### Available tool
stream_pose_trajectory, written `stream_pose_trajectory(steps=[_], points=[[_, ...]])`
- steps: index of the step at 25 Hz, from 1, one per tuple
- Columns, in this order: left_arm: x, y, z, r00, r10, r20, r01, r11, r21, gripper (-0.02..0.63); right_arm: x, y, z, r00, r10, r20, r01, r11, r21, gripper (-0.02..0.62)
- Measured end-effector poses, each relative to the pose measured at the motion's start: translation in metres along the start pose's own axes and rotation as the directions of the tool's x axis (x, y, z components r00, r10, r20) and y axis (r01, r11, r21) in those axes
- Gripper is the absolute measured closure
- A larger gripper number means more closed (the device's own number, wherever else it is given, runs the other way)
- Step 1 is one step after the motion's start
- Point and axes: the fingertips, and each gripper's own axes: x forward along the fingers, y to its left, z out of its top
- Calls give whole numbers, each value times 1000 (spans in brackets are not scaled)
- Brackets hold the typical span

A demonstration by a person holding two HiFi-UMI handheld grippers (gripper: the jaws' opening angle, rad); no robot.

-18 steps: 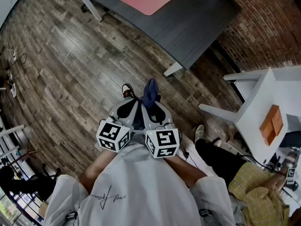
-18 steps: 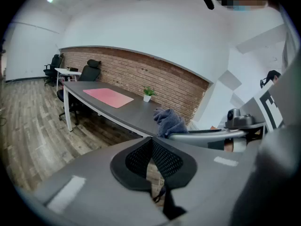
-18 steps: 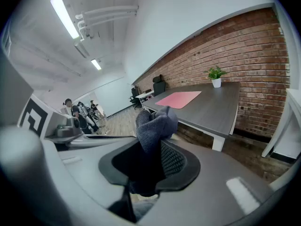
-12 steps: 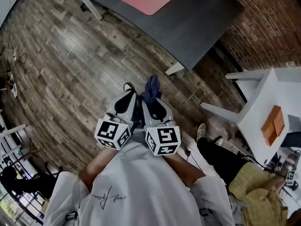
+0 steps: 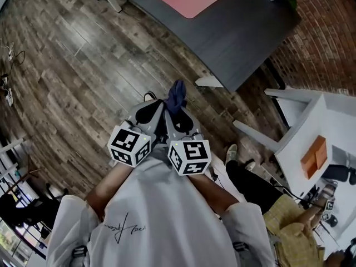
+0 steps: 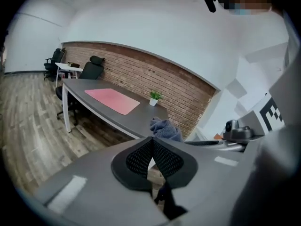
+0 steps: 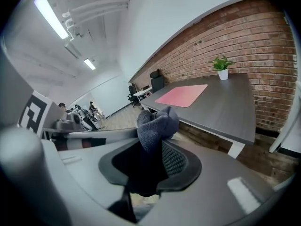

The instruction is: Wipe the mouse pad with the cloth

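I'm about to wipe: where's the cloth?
Head view centre: the blue cloth is clamped in the right tongs, beside the left tongs, short of the grey desk.

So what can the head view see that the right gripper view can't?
Only the head view shows the person's white shirt and the orange box on the white table. Only the right gripper view shows the ceiling lights and the far office chairs. Both show the blue cloth pinched in the right gripper, the pink mouse pad, the dark desk and the little plant.
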Motion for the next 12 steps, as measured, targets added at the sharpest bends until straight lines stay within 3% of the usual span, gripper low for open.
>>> stream_pose_trajectory(steps=[12], points=[[8,81,65,999,-35,31,33,998,49,589,79,35,67,999,28,37,-26,998,-55,466]])
